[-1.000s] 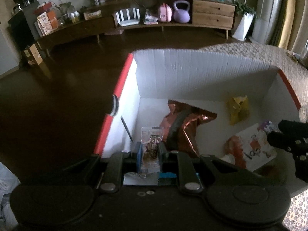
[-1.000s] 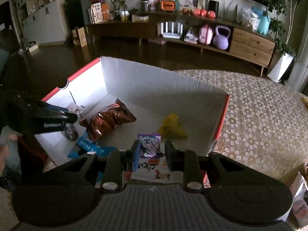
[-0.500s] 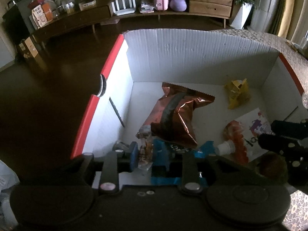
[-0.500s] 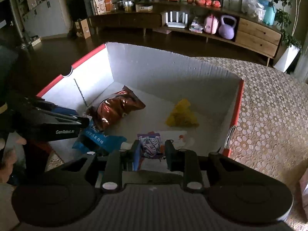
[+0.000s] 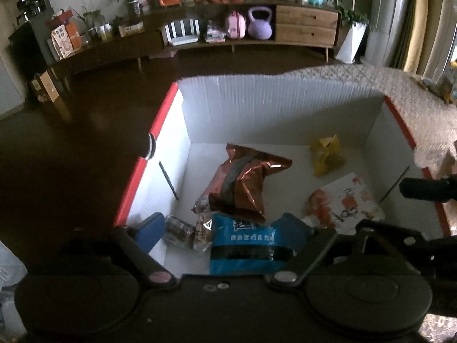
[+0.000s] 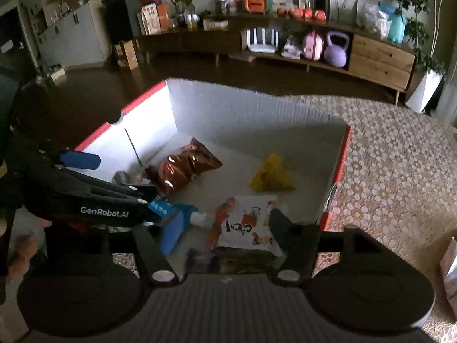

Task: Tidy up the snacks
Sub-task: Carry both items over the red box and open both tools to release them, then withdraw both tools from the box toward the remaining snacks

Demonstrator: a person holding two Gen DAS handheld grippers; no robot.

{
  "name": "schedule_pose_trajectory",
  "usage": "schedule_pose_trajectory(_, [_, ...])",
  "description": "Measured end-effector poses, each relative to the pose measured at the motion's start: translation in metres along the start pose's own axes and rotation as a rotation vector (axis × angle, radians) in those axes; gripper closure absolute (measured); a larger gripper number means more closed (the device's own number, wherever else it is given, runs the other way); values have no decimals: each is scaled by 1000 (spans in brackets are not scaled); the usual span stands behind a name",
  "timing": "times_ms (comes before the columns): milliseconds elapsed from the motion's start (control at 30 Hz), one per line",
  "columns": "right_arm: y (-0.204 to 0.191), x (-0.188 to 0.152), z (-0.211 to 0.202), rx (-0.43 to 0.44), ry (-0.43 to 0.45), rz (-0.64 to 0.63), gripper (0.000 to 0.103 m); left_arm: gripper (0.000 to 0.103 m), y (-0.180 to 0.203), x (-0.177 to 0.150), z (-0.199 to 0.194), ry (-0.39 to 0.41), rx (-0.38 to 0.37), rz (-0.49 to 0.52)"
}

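Note:
A white cardboard box with a red rim [image 5: 162,108] holds the snacks: a copper bag [image 5: 242,185], a yellow packet [image 5: 327,155], a white-and-orange packet [image 5: 345,200] and a blue packet [image 5: 245,243]. My left gripper [image 5: 222,231] hangs over the near left corner, its jaws opening wide. A small clear nut packet [image 5: 202,225] lies loose on the box floor below them. My right gripper [image 6: 225,231] is over the near right part of the box [image 6: 341,157], jaws opening, pads free. A blurred dark packet [image 6: 205,257] lies just beneath them.
A person's hand [image 6: 22,245] holds the left gripper [image 6: 117,177] at the box's left side. A patterned rug [image 6: 385,171] lies right of the box and dark floor [image 5: 71,143] left. A long low sideboard [image 5: 257,34] with a purple kettlebell stands at the far wall.
Both grippers were shut on small packets and now stand open. The clear packet has dropped from the left jaws and the purple one from the right. Both have drawn back slightly.

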State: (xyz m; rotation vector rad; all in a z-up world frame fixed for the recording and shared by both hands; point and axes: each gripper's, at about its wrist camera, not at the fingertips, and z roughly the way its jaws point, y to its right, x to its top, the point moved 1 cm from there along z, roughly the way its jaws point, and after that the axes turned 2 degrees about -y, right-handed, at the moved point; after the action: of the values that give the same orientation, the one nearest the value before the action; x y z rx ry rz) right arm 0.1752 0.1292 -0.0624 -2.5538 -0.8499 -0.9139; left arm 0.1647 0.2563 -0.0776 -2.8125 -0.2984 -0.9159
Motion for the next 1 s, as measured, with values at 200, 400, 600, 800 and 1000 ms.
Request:
schedule_pose_trajectory(200, [-1, -3, -20, -9, 28, -5, 26, 3, -2, -1, -21, 47, 14, -15])
schedule_pose_trajectory(400, [-1, -5, -40, -22, 52, 7, 25, 0, 3, -4, -43, 90, 4, -16])
schedule_pose_trajectory(600, [3, -12, -66, -19, 88, 18, 22, 0, 12, -10, -68, 137, -21, -14])
schedule_pose_trajectory(800, [10, -23, -98, -17, 133, 36, 19, 0, 30, -18, -97, 189, -69, -2])
schedule_pose_trajectory(1000, [19, -37, -130, -31, 163, 45, 19, 0, 51, -25, -116, 219, -110, 4])
